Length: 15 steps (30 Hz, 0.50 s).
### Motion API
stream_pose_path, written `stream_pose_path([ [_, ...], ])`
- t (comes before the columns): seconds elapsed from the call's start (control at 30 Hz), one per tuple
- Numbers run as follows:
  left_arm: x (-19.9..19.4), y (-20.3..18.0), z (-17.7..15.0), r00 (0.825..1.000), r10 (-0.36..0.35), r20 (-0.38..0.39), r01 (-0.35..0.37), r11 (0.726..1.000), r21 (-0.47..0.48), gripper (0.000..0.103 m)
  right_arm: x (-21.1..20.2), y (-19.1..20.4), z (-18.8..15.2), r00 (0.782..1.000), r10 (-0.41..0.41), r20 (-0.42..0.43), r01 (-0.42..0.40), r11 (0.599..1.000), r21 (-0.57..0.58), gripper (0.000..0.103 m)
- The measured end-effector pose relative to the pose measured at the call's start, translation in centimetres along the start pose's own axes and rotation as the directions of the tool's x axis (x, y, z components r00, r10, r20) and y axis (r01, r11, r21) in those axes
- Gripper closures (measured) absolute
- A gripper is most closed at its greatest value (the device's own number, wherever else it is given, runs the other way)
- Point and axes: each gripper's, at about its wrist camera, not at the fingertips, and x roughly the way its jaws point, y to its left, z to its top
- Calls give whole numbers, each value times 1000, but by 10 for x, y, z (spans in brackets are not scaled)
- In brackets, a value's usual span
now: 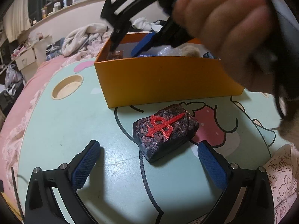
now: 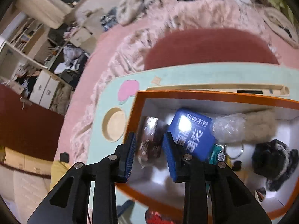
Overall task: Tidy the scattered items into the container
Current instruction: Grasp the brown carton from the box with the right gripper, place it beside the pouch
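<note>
We see the orange box [image 1: 164, 78] standing on a mint-green cartoon-printed lap table [image 1: 61, 130], itself set on a pink bedspread [image 2: 119, 43] strewn with clothes. Inside the box lie a blue card with Chinese lettering [image 2: 192, 132], a dark glossy packet [image 2: 151, 138], a wad of bubble wrap [image 2: 228, 128], a tan fluffy piece [image 2: 259, 127], a dark furry item [image 2: 274, 160] and a keyring [image 2: 237, 153]. Our right gripper [image 2: 149, 153] hangs over the box's left end, fingers partly apart, empty, with the packet below the gap. A hand [image 1: 229, 26] grips its handle, blocking the box's right side from the left camera. One item remains outside: a dark marbled case with a red emblem [image 1: 164, 130], just in front of the box wall. Our left gripper [image 1: 149, 166] is spread wide and empty, its right pad [image 1: 211, 166] beside the case. A round cup recess [image 1: 67, 86] sits left of the box, bare tabletop around it.
</note>
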Motion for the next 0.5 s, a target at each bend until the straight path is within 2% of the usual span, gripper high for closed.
stream_pose_path([
  [0.07,1,2,1,1000,-3,2,3,1000,0,0,5,-2,-1,1000,4,-29,-4,1000,-1,71],
  [0.17,2,4,2,1000,-8,3,8,1000,-3,0,8,-1,-2,1000,-12,-21,11,999,-33,68],
  [0.23,1,4,2,1000,-9,4,9,1000,-1,0,7,4,-3,997,-73,-20,71,995,-67,66],
  [0.37,3,5,4,1000,-9,6,9,1000,1,0,-3,8,-2,982,-188,15,189,980,-66,66],
  [0.47,2,4,2,1000,-8,6,8,1000,1,0,11,12,-3,990,-118,-74,111,989,-96,66],
  [0.5,2,4,2,1000,-10,6,10,1000,-1,0,13,15,-3,989,-134,-64,126,986,-106,69],
])
